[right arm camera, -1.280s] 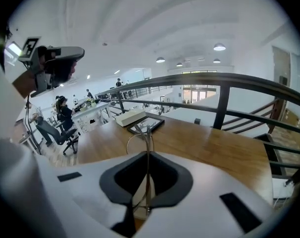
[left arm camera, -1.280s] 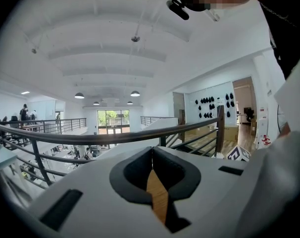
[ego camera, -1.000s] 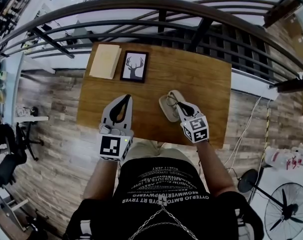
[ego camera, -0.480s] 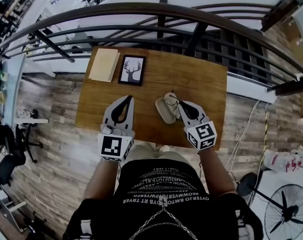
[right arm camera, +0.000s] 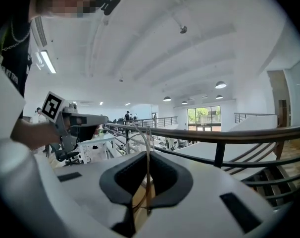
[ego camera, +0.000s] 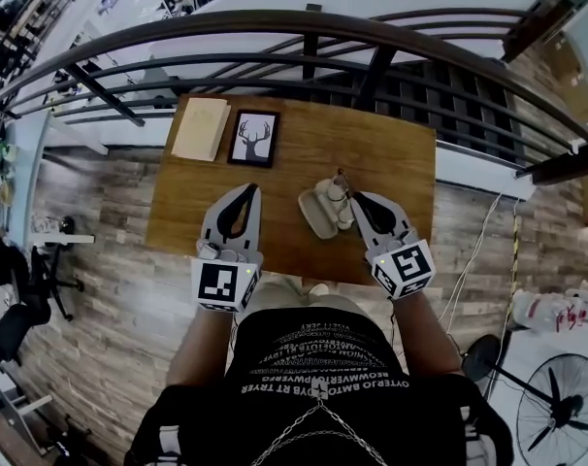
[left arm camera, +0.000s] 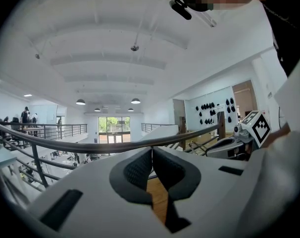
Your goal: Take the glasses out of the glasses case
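Observation:
The beige glasses case (ego camera: 316, 215) lies open on the wooden table (ego camera: 391, 153), just left of my right gripper (ego camera: 354, 198). That gripper is shut on the thin wire-framed glasses (ego camera: 339, 183), which hang above the case. In the right gripper view the thin frame of the glasses (right arm camera: 148, 138) stands upright, pinched between the dark pads of the right gripper (right arm camera: 147, 157). My left gripper (ego camera: 245, 192) hovers over the table's near left part, shut with nothing in it. In the left gripper view the pads of the left gripper (left arm camera: 152, 152) meet, with bare wood below them.
A framed deer picture (ego camera: 255, 138) and a tan booklet (ego camera: 202, 128) lie at the table's far left. A dark curved railing (ego camera: 304, 22) runs beyond the table. A standing fan (ego camera: 556, 406) is on the floor at lower right.
My right gripper has risen and drawn back from the case with the glasses in its jaws. The left gripper has barely shifted.

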A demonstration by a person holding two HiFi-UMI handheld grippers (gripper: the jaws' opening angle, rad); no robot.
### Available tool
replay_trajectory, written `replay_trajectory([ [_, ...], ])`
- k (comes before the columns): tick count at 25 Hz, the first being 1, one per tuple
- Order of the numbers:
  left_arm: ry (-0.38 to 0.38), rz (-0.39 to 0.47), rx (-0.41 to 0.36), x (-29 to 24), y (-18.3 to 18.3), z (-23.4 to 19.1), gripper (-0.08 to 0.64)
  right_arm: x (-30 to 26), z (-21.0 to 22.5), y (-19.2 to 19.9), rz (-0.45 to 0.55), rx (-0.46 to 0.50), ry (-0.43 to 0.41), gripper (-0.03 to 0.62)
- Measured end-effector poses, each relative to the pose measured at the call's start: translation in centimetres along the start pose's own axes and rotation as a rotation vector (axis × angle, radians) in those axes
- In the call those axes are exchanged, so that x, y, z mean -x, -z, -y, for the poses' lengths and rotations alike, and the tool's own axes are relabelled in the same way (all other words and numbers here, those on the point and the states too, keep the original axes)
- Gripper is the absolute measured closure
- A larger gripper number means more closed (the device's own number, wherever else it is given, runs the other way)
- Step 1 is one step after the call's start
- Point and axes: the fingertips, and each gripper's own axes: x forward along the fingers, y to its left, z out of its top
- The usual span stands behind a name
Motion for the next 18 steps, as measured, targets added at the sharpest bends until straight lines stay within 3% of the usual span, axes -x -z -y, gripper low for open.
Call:
replay_trajectory([
  [18,-0.008,0.022,-0.011,1.4,-1.3,1.9,0.532,4.0,-1.5,-8.4,0.197,0.072,-0.029,0.565],
])
